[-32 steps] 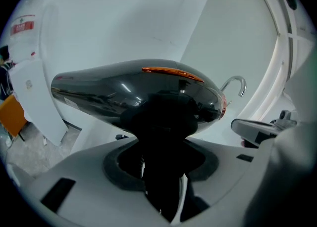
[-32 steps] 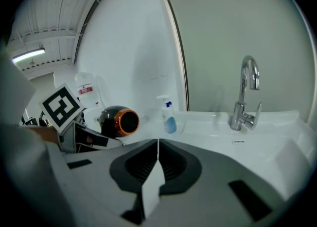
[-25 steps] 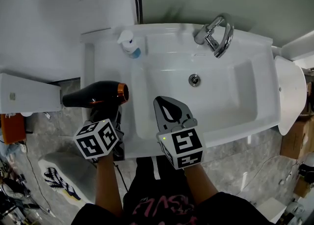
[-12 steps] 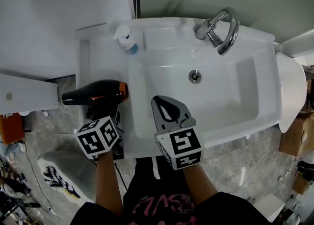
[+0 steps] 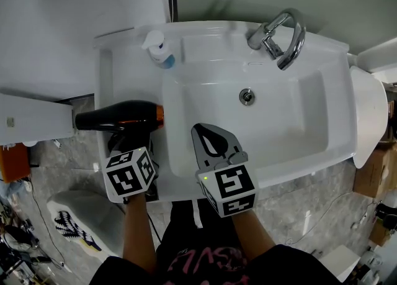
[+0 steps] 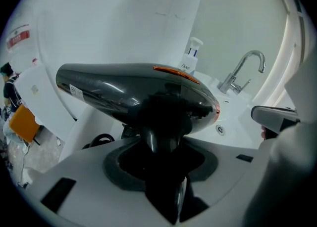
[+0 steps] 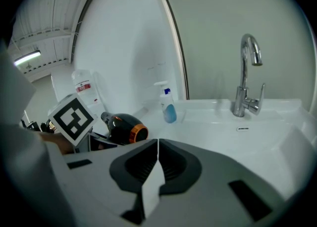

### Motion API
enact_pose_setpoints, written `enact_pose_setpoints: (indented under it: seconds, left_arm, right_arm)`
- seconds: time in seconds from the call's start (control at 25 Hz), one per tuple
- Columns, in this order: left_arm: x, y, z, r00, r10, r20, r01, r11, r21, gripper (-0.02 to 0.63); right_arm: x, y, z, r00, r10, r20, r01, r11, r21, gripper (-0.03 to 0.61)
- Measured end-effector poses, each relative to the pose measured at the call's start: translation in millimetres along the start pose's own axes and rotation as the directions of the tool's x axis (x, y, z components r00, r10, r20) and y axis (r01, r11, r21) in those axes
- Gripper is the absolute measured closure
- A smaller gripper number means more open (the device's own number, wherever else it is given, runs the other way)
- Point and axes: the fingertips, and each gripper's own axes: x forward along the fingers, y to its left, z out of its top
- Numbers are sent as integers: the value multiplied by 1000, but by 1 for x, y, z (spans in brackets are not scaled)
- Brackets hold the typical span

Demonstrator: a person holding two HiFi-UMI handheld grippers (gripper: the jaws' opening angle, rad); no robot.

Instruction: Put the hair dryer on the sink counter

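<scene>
While sticker (image 6: 76,91) on hair dryer (image 6: 133,90) is illegible, pump btl (image 6: 190,59) reads "Dove".

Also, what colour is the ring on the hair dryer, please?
The ring is orange, clearest in the right gripper view.

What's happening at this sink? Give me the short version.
A person holds a gripper in each hand. The left gripper grips a black hair dryer by its handle over the left end of the sink counter; whether it rests there yet is unclear. The right gripper is shut and empty, over the front of the basin.
</scene>
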Motion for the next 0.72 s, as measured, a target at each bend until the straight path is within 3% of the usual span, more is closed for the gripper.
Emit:
enact_pose_setpoints:
  seconds: [0.28, 0.6, 0.72]
  left_arm:
    - [2, 0, -1, 1000, 15, -6, -15, 1000, 20, 432]
    - [6, -9, -15, 998, 34, -49, -27, 992, 125, 380]
    - [7, -10, -15, 998, 33, -50, -27, 992, 119, 380]
  right_arm:
    - [-1, -2, 2, 1000, 5, 8, -5, 1000, 14, 557]
    - [-4, -2, 0, 1000, 11, 7, -11, 1000, 16, 557]
    - [-6, -4, -1, 1000, 8, 7, -9, 1000, 15, 557]
